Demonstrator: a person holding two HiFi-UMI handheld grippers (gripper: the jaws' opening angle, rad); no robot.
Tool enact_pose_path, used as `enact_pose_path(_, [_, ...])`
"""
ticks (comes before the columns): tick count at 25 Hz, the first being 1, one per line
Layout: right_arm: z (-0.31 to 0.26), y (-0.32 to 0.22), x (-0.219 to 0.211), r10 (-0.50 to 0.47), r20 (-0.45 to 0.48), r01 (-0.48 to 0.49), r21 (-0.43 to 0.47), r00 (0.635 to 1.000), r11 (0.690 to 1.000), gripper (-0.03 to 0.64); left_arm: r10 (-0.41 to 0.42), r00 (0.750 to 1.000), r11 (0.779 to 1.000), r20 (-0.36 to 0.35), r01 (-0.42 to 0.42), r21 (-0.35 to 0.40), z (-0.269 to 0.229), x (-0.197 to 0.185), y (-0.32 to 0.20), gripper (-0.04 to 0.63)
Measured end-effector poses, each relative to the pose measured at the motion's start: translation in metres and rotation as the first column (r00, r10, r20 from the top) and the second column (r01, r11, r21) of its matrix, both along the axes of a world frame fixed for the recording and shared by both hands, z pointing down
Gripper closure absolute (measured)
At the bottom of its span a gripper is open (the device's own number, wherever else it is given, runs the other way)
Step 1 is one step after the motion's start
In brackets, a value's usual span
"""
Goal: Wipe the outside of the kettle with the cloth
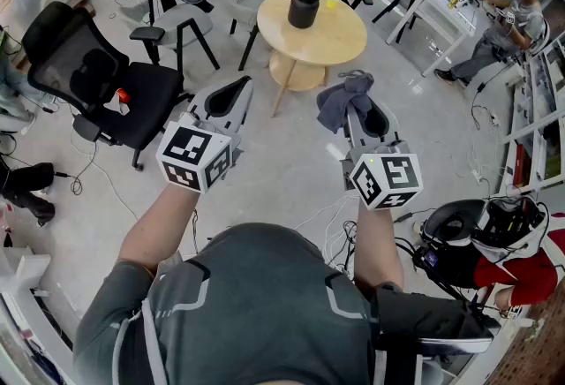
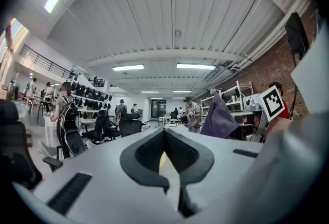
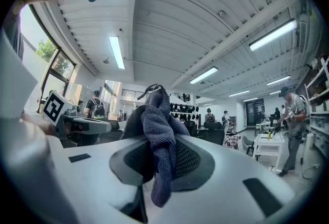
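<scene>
My right gripper (image 3: pixel 154 141) pinches the cloth (image 3: pixel 158 112), which bunches up above its tips and hangs down between them. My left gripper (image 2: pixel 164 134) is pressed together on nothing. Both are over the floor (image 1: pixel 265 162). Farther ahead, the kettle (image 1: pixel 303 7) stands on the table (image 1: pixel 340 43), well apart from the cloth.

Both your forearms reach forward, side by side. Your left gripper (image 1: pixel 231 94) is closed and empty. Your right gripper (image 1: pixel 369 115) clamps the cloth (image 1: pixel 340 103).
</scene>
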State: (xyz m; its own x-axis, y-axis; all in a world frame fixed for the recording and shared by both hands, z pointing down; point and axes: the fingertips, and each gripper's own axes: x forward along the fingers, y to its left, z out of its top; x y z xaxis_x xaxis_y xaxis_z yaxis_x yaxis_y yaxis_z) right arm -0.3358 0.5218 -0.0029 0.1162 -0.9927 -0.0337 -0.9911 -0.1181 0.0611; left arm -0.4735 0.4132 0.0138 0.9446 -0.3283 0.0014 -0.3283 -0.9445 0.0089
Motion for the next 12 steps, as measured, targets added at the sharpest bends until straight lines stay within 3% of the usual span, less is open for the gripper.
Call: enact_pose_path(12, [-0.0003,-0.0006,0.0025,0.021,-0.001,-0.021,-0.004,1.000,1.000,0.523,-0.003,1.000,1.000,0.009,0.003,0.002,0.0052,-0.0065,-0.0080,0.586])
